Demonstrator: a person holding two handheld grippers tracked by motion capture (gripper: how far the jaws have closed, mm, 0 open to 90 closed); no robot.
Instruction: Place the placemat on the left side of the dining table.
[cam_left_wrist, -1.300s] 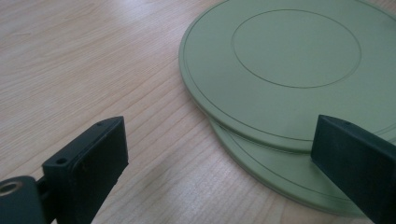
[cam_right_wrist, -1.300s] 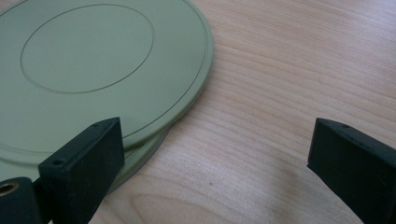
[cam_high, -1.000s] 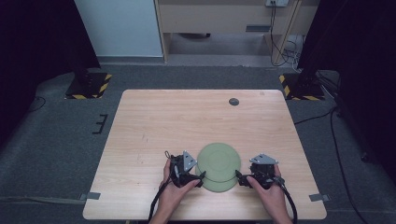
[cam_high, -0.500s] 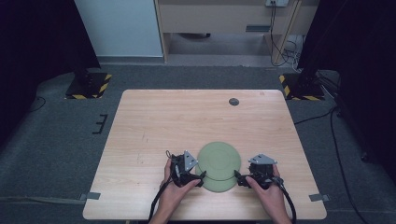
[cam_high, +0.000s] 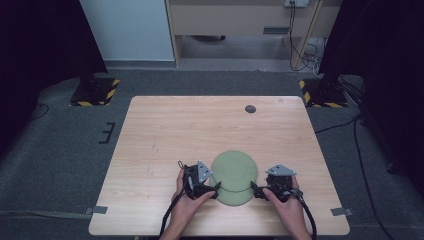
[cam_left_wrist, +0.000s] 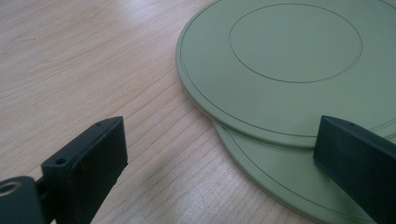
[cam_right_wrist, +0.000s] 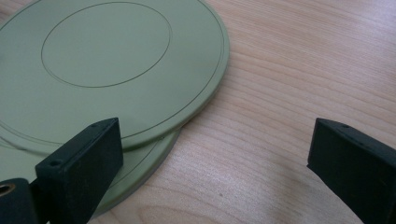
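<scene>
Two flat green round plates lie stacked and offset near the table's front edge. The upper plate (cam_high: 234, 169) (cam_left_wrist: 289, 60) (cam_right_wrist: 107, 60) sits a little farther back than the lower plate (cam_high: 235, 199) (cam_left_wrist: 275, 179) (cam_right_wrist: 140, 163), whose near rim sticks out. My left gripper (cam_high: 216, 187) (cam_left_wrist: 223, 135) stands open at the plates' left edge, one jaw over the wood and the other over the rims. At the right edge my right gripper (cam_high: 253, 188) (cam_right_wrist: 215, 140) is open likewise. Neither holds anything.
The wooden table (cam_high: 170, 135) carries a small dark round disc (cam_high: 250, 108) near its far edge. Grey carpet surrounds the table, with black stand bases with yellow stripes (cam_high: 94, 91) beyond the far corners.
Both grippers have edged slightly inward toward the plates' sides. The plates look unmoved.
</scene>
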